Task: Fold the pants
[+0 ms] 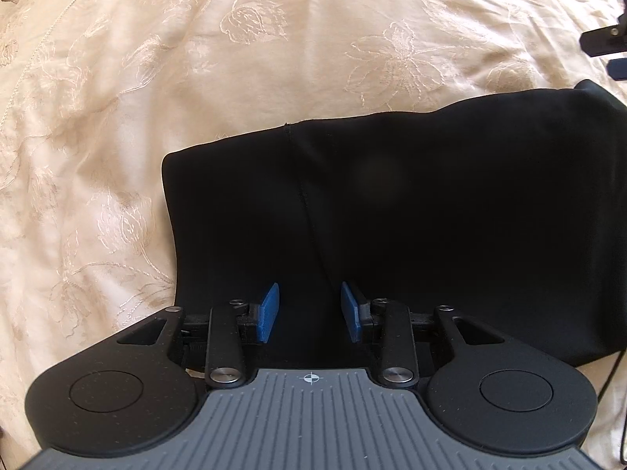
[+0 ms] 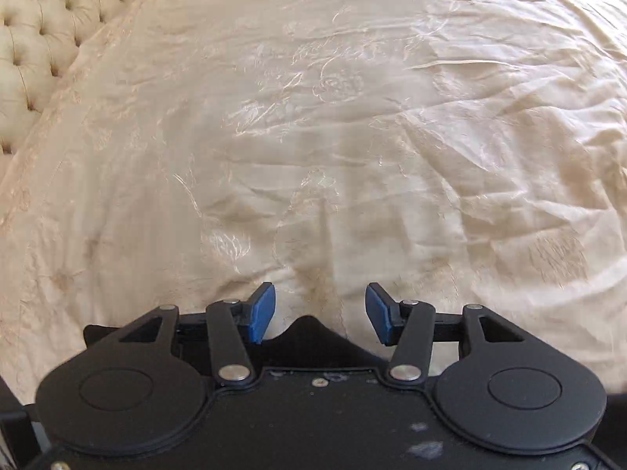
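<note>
Over the black pants, left gripper hangs jaws apart, empty; pants lie folded flat on the cream bedspread. Right gripper also spread, empty, mostly over bedspread with a pants edge just beneath. Fold looks nearly done: pinch both layers at the edge, lift evenly.
</note>
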Tool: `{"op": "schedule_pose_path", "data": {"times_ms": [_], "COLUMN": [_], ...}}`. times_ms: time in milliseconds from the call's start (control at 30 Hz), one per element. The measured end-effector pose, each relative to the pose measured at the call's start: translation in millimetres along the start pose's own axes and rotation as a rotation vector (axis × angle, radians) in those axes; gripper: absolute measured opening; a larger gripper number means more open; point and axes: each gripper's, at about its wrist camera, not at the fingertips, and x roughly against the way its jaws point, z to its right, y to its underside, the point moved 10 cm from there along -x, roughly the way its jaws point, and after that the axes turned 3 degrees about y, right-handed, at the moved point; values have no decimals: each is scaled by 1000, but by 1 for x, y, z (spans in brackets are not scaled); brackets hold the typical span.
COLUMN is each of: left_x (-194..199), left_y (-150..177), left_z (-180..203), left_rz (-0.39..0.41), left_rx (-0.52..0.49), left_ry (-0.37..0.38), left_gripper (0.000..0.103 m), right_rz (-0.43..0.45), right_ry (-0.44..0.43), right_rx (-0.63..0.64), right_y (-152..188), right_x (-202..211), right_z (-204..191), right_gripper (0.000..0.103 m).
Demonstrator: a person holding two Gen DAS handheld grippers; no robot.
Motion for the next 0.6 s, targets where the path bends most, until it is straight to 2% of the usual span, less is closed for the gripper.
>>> {"op": "schedule_pose_path", "data": {"times_ms": [67, 133, 167, 200, 267, 467, 600], "left_x": [-1, 1, 3, 7, 18, 67, 63], "left_y": [1, 0, -1, -2, -9, -65, -102], "left_z": [0, -5, -6, -9, -12, 2, 25], "left_rz": [1, 1, 2, 3, 16, 188, 219], "left_rx": [14, 26, 32, 39, 57, 41, 0], "left_ry": [11, 27, 34, 42, 67, 141, 172], "left_gripper": [34, 34, 34, 33, 33, 34, 34], "right_rz": [-78, -156, -141, -112, -78, 19, 5], "right_ry": [-20, -55, -68, -69, -50, -22, -8], "right_rx": [44, 95, 118, 148, 206, 289, 299], "right_y": [7, 25, 31, 38, 51, 100, 125], "right_x": [-18, -28, -24, -17, -3, 32, 32], "right_z": [-5, -9, -12, -16, -22, -35, -38], "right_gripper": [53, 39, 26, 18, 10, 9, 8]}}
